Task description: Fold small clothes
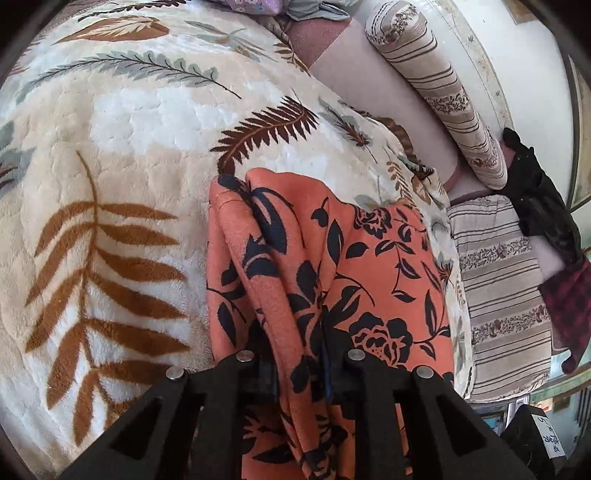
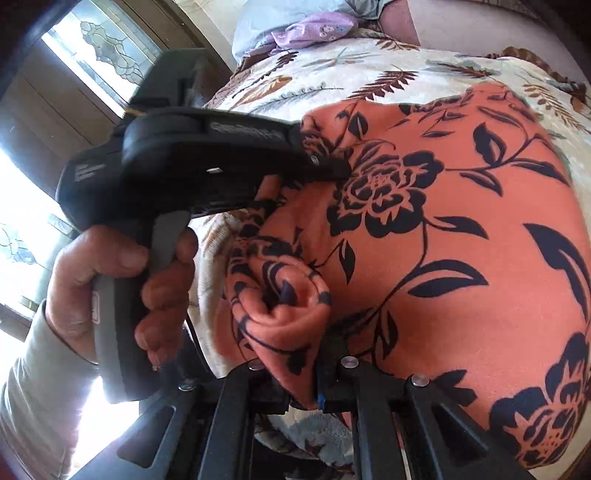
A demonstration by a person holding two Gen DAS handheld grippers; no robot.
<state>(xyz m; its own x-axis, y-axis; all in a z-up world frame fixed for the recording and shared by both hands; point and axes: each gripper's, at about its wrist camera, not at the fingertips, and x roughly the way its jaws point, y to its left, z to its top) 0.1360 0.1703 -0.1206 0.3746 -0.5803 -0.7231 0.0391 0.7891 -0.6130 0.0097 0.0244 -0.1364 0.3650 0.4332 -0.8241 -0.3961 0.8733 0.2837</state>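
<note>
An orange garment with a black flower print lies on a cream leaf-patterned blanket. My left gripper is shut on a bunched edge of it, and the cloth hangs down between the fingers. My right gripper is shut on another gathered edge of the same garment, which spreads out to the right. The left gripper also shows in the right wrist view, held in a hand, pinching the garment's far edge.
A striped bolster and a striped cushion lie to the right of the blanket. A dark cloth lies beyond them. Lilac and pale blue clothes lie at the blanket's far end. A window is at the left.
</note>
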